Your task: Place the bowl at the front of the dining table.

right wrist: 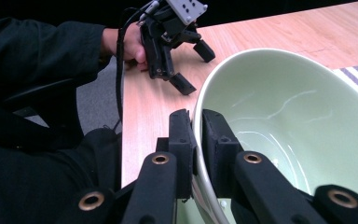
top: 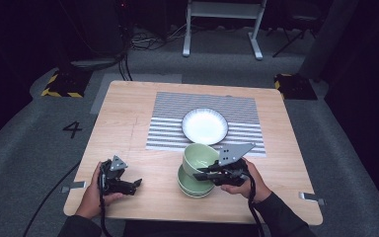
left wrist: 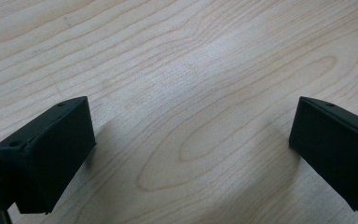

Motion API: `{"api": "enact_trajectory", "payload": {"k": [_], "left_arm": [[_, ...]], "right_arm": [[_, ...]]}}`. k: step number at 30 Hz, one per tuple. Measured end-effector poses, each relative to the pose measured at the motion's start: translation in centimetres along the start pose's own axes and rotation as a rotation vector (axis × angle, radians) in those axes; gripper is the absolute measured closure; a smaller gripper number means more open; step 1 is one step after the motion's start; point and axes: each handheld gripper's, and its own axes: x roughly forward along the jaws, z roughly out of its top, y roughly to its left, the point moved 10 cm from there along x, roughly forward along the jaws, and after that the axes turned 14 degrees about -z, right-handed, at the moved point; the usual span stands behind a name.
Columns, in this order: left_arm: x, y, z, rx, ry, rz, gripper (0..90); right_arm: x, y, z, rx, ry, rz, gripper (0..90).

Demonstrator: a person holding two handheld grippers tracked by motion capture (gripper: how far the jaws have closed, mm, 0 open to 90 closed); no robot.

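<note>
The upper green bowl (top: 200, 157) is tilted, its opening turned toward the far side of the bench (top: 123, 128), and it sits above a lower green bowl (top: 193, 187) that rests flat on the bench near the front edge. Whether the two bowls touch cannot be determined from the high view. The lower bowl lies just in front of the striped mat (top: 168, 123).

The right hand-held gripper (top: 201, 174) is clamped on the rim of the upper bowl. In the right gripper view, one jaw lies against the outer wall and the other against the inner wall of the bowl (right wrist: 289, 121), with the rim pinched between the pads. The jaws are closed as far as the wall thickness permits. The right hand (top: 250, 183) holds the gripper body from the front right.

A white plate (top: 205, 126) sits on the striped mat, just beyond the green bowls and apart from them.

The left hand-held gripper (top: 137, 184) is positioned at the front left of the bench, well apart from the bowls, held by the left hand (top: 94, 190). In the left gripper view its jaws stand wide apart over bare wood, with nothing between them.
</note>
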Motion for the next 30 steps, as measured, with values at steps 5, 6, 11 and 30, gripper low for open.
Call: {"api": "enact_trajectory", "payload": {"k": [5, 6, 11, 30], "left_arm": [[0.0, 0.0, 0.0, 0.0, 0.0, 0.0, 0.2], [0.0, 0.0, 0.0, 0.0, 0.0, 0.0, 0.2], [0.0, 0.0, 0.0, 0.0, 0.0, 0.0, 0.1], [0.0, 0.0, 0.0, -0.001, -0.001, 0.0, 0.1]], "right_arm": [[-0.2, -0.7, 0.5, 0.012, -0.022, -0.018, 82.8], [-0.3, -0.9, 0.5, 0.014, -0.022, -0.022, 82.8], [-0.5, -1.6, 1.0, 0.022, -0.033, -0.043, 82.9], [-0.4, -5.9, 1.5, 0.07, -0.023, -0.144, 82.8]]}}
